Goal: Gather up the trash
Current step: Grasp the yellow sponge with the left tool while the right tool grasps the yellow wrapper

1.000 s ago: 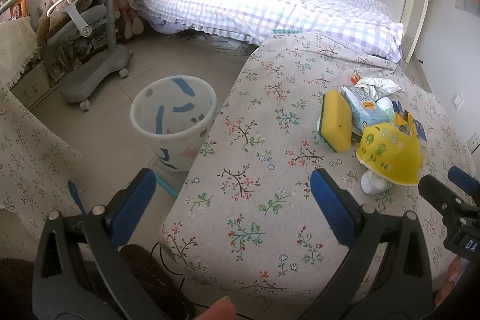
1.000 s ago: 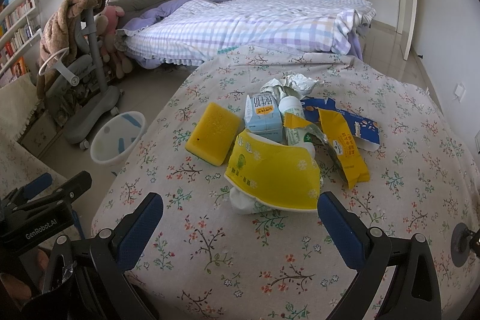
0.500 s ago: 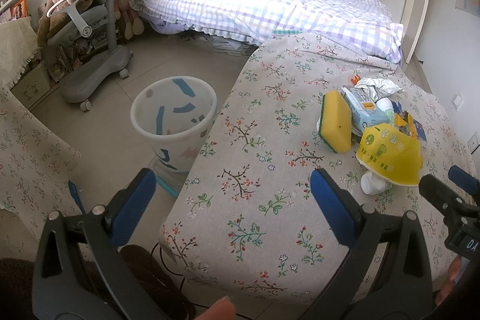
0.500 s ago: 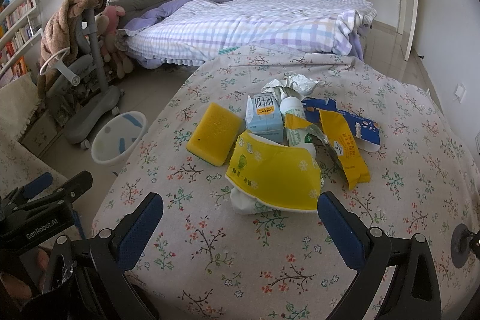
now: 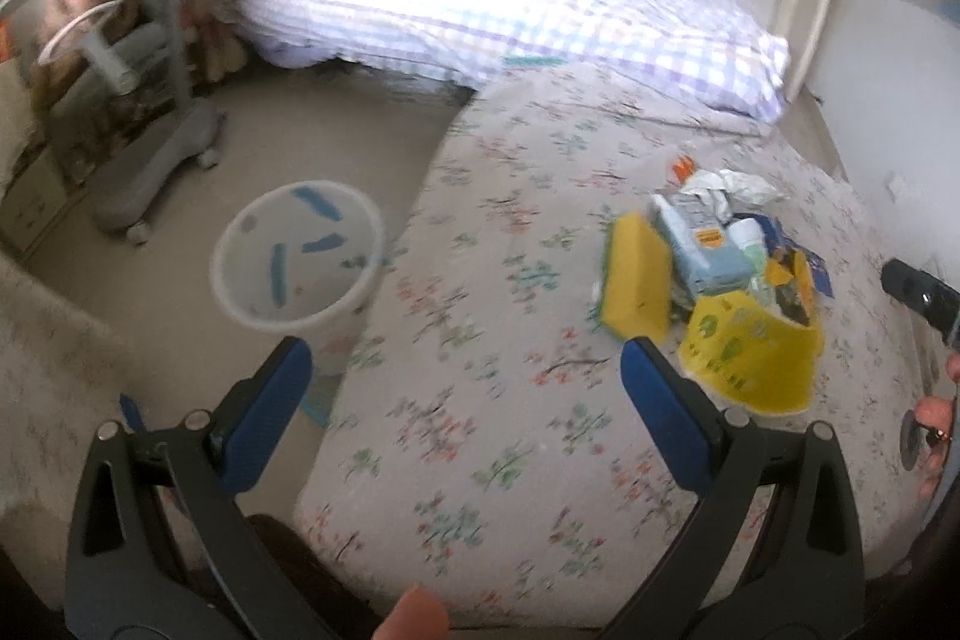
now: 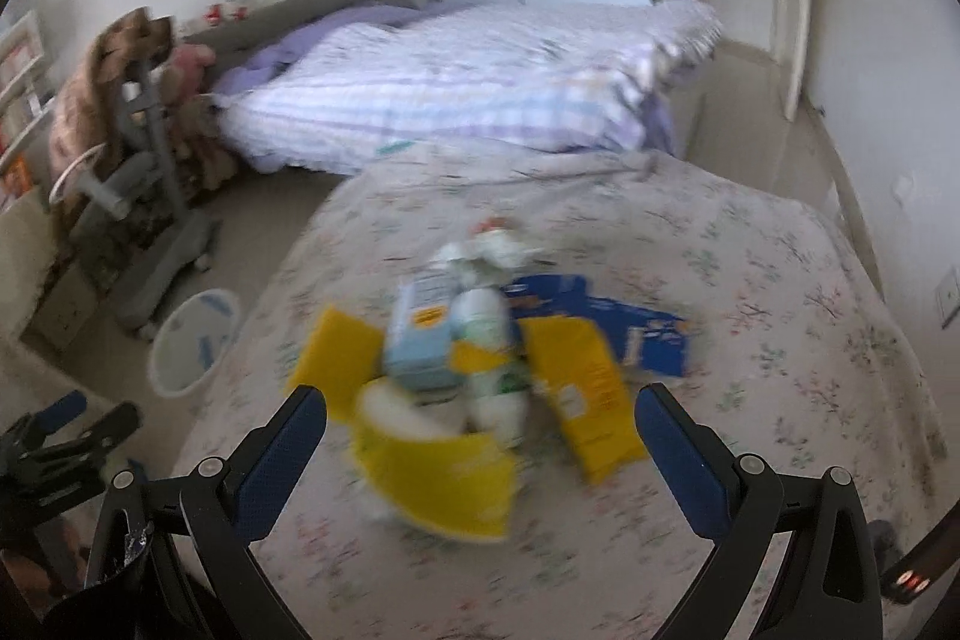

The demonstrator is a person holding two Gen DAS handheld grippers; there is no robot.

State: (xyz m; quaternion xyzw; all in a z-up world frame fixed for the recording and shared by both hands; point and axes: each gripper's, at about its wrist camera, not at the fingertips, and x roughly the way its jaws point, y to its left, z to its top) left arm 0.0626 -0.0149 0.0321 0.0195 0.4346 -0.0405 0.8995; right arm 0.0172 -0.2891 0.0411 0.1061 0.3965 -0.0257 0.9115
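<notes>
On the desk's floral cloth, the trash pile [image 6: 480, 358] sits right ahead of my empty, wide-open right tool [image 6: 480, 436]. Left tool [image 5: 465, 388] open too. Yellow wrapper [image 6: 441, 478] looks light, crinkly; I'd pinch its near edge.

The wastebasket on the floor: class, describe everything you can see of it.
The wastebasket is a round, open-topped bin, whitish and seemingly translucent plastic, with blue dash marks on its wall. It stands upright on the tiled floor, beside the edge of the table with the flowered cloth. It looks nearly empty. Neither set of tongs touches it.
</notes>
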